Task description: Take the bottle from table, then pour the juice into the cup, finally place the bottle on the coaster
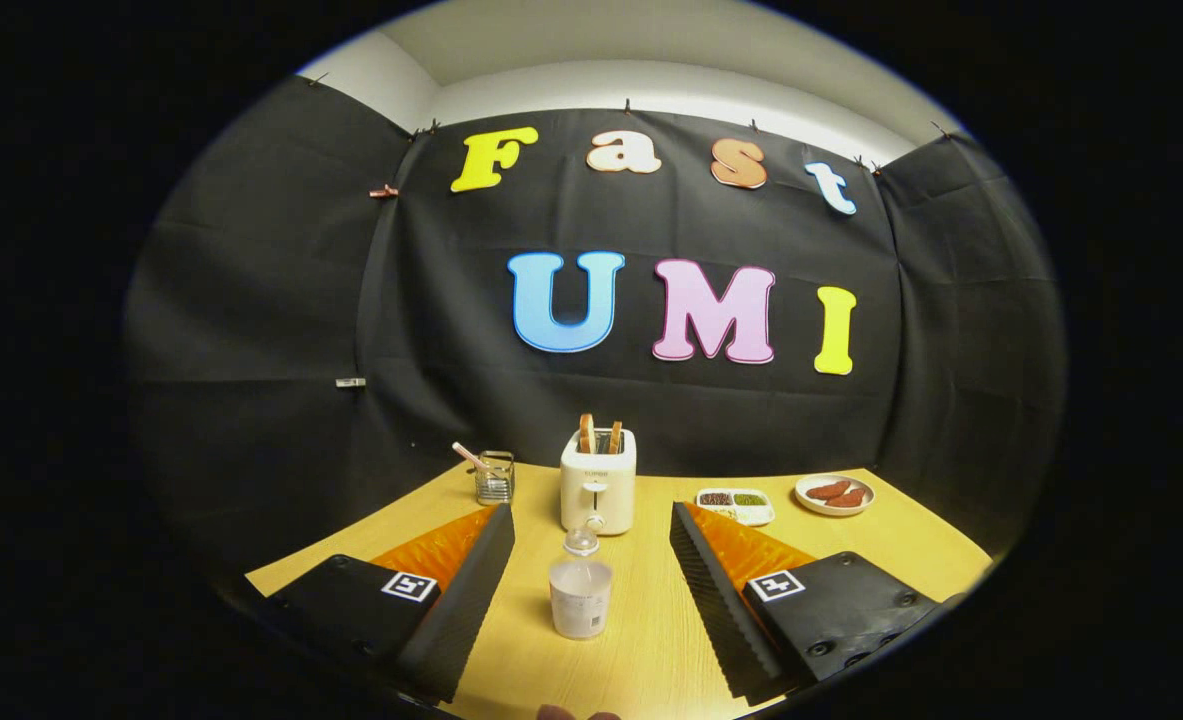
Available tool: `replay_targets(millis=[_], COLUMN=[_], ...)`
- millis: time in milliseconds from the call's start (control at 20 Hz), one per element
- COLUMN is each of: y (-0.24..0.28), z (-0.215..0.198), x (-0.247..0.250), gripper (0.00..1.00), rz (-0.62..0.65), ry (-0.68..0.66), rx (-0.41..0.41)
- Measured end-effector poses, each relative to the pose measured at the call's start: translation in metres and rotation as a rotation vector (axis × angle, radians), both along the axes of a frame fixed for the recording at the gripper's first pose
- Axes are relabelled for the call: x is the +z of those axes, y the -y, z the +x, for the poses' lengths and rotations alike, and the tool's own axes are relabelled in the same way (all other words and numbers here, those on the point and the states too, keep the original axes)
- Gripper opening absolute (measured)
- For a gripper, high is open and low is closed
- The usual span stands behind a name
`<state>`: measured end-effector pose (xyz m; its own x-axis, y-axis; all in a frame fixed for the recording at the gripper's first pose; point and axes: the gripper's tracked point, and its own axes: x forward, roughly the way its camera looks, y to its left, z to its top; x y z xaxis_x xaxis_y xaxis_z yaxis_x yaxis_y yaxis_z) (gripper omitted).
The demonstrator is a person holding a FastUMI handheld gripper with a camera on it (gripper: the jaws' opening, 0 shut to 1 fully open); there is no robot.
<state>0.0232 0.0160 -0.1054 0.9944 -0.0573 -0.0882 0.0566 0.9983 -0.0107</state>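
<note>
The gripper (pixel 591 560) hangs just above the near part of the light wooden tabletop (pixel 651 640), its two black ribbed fingers (pixel 471 590) spread wide apart and grasping nothing. Each finger has an orange body behind it and a black base carrying a small square black-and-white marker.

Between the fingers, roughly midway and touching neither, stands a small clear plastic bottle (pixel 581 590) with a rounded transparent cap, upright on the tabletop and holding a pale, cloudy liquid up to about its shoulder.

Beyond the bottle, closer to the far edge of the tabletop, stands a cream-coloured two-slot toaster (pixel 598 485) with two brown slices of toast (pixel 599 436) sticking up from its slots. Towards the far left corner sits a small clear glass cup (pixel 494 478) with a thin pinkish stick (pixel 469 455) leaning out of it. To the right of the toaster lies a white divided dish (pixel 736 505) with dark and green fillings in its compartments, and further towards the far right corner a round white plate (pixel 834 495) holds two reddish-brown pieces of food (pixel 836 492).

At the near edge, a fingertip (pixel 554 712) of the person just shows.
</note>
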Motion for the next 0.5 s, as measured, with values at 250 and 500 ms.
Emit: replay_targets(millis=[250, 500], y=[-0.003, -0.011], z=[0.021, 0.043], x=[-0.054, -0.088], gripper=[0.97, 0.97], rz=[0.018, 0.021], ry=[-0.045, -0.056], rx=[-0.027, -0.015])
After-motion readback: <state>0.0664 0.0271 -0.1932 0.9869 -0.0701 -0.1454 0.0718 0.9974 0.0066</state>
